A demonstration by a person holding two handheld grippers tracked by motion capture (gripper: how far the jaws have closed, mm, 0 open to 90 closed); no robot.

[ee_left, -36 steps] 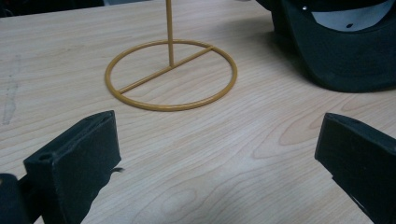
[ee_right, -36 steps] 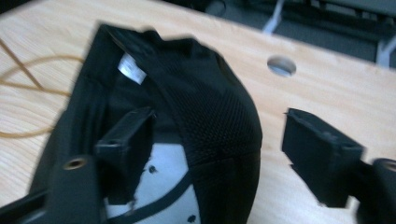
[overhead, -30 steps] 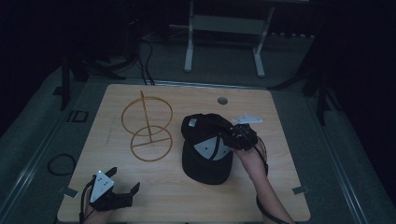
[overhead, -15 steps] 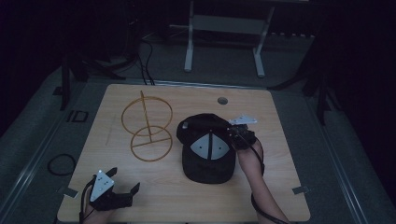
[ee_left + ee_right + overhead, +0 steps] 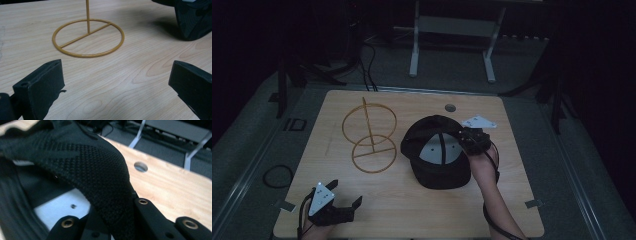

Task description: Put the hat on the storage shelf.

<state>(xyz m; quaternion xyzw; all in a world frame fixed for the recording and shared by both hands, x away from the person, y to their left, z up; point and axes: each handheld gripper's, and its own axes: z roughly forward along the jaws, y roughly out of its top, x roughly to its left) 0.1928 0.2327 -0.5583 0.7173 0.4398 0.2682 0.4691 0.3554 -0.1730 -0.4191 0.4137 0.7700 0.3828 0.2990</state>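
Black cap (image 5: 439, 155) upside down, mid-table, right of upright yellow wire stand (image 5: 371, 136).

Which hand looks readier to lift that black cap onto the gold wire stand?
The right: its claw is already shut on the black knit cap's side. The left claw rests open, apart from it.

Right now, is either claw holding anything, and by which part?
The right claw grips the black cap by the knit edge of its crown, the side toward the hand. The left claw is open, holding nothing.
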